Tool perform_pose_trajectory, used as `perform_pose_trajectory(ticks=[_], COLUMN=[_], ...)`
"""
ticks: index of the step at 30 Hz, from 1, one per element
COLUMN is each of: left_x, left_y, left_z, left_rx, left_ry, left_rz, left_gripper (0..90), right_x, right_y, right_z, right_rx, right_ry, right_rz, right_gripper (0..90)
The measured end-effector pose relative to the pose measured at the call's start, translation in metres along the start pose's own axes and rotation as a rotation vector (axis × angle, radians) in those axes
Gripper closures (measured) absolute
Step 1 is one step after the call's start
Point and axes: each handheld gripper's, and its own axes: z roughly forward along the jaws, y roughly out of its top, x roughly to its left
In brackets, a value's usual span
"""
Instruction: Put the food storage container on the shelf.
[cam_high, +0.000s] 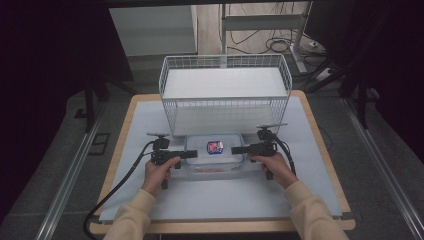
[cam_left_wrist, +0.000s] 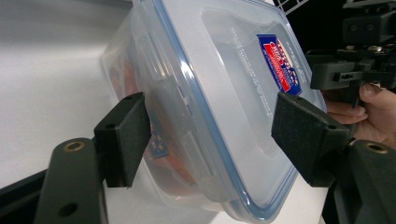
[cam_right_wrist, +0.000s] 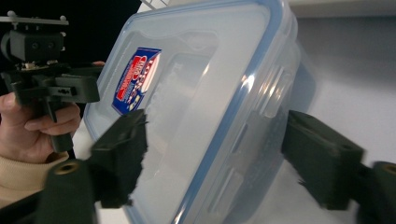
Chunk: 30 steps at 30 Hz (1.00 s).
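Clear plastic, rimmed in blue, makes up the lidded container (cam_high: 215, 154) that sits on the pale mat (cam_high: 150, 200) covering the table, about midway between its left and right edges and just in front of the white wire basket (cam_high: 225, 95) at the far side. At the container's left end, the left gripper (cam_high: 191, 155) lies level and points inward, held in the person's left hand (cam_high: 159, 174); in the left gripper view its two black pads (cam_left_wrist: 125, 135) stand on either side of that end, one beside the side wall with its latch and the other over the lid, and the container's corner fills the space between them. The pads sit close against the plastic, though I cannot tell whether they press on it. On the lid, nearer its middle, is a blue and red label (cam_high: 215, 146), and something orange shows faintly through the wall. At the right end the right gripper (cam_high: 235, 149), held in the right hand (cam_high: 276, 167), points inward in the same level way. The right gripper view shows its jaws straddling the lid's blue rim, one pad (cam_right_wrist: 122, 149) over the lid, the other beside the side wall, with a sliver of space at the wall side, so a firm grip is not evident.
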Motion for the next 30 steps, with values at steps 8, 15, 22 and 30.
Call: perform_pose_trajectory(ticks=[8, 15, 22, 30], left_x=[-0.005, -0.014, -0.024, -0.031], left_y=[-0.004, -0.013, -0.027, -0.037], left_z=[-0.003, -0.010, -0.019, -0.023], left_rx=[-0.026, -0.059, -0.103, -0.132], left_ry=[0.008, 0.031, 0.048, 0.064], left_rz=[0.035, 0.077, 0.117, 0.146], left_gripper=[31.2, 35.3, 41.8, 43.5], right_x=[0.005, 0.011, 0.024, 0.029], right_y=[-0.005, -0.012, -0.027, -0.036], right_z=[-0.007, -0.014, -0.023, -0.029], right_rx=[-0.026, -0.049, -0.089, -0.105], right_ry=[-0.007, -0.005, -0.027, -0.029], right_rz=[-0.032, -0.068, -0.133, -0.166], right_gripper=[33.3, 38.3, 44.0, 46.8])
